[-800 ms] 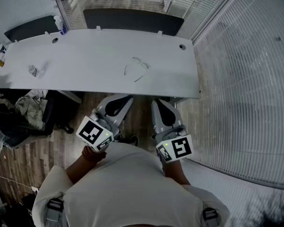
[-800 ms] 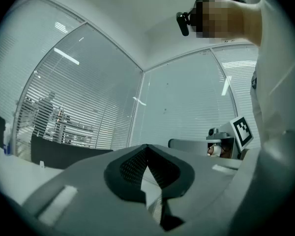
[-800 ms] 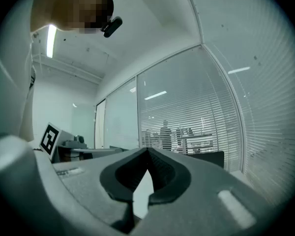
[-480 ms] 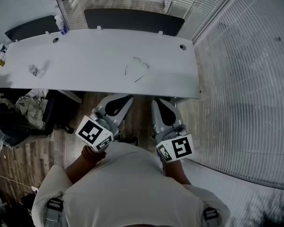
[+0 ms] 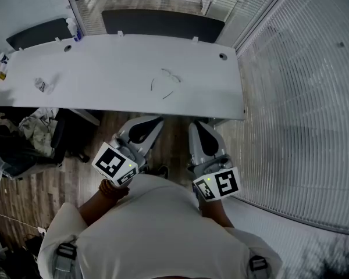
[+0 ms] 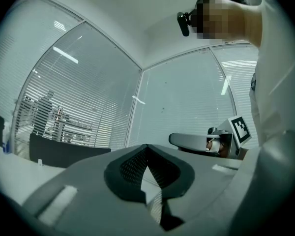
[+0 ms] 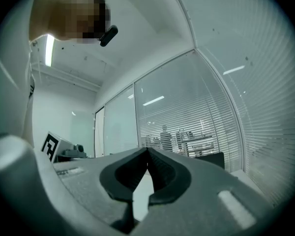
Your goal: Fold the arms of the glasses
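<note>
Left tongs (image 6: pixel 146 149): pinched together, empty.
Right tongs (image 7: pixel 147 151): pinched together, empty.
Head view only: glasses (image 5: pixel 166 85) on desk (image 5: pixel 93 80), far ahead of both tongs.

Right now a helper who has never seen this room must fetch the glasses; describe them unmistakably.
On the long white desk, look right of centre in the head view. The glasses lie there alone, a thin wire outline with arms spread, unlike the small crumpled scrap far left.
</note>
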`<state>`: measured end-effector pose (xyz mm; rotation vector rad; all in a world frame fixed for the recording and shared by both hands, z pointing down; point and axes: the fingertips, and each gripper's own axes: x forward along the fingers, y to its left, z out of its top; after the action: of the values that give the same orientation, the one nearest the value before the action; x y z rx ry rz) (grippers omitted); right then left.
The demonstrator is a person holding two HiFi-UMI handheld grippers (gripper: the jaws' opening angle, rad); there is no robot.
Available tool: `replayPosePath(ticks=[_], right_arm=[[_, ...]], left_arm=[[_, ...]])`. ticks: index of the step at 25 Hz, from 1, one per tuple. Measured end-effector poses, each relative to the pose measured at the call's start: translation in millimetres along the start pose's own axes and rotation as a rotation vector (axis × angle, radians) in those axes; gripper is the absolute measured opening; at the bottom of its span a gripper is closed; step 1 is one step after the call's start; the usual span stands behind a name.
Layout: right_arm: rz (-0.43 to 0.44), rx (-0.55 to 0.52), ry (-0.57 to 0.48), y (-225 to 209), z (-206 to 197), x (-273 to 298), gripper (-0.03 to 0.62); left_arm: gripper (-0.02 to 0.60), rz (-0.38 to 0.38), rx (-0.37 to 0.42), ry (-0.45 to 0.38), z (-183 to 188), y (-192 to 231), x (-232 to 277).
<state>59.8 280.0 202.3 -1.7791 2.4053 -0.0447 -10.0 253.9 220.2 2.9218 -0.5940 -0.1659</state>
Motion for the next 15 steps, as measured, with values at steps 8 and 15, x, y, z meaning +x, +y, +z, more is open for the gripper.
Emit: replayPosePath(ticks=[8,15], right_arm=[[0.008,0.029,0.001,-23,-6,-30,0.002],[0.010,0.060,0.023,-36,-18,-39,0.002]], left_arm=[[0.000,0.027,-0.008,0.020,-18,-20,15],[0.000,0.038,-0.023,0.034,-30,-29,27]])
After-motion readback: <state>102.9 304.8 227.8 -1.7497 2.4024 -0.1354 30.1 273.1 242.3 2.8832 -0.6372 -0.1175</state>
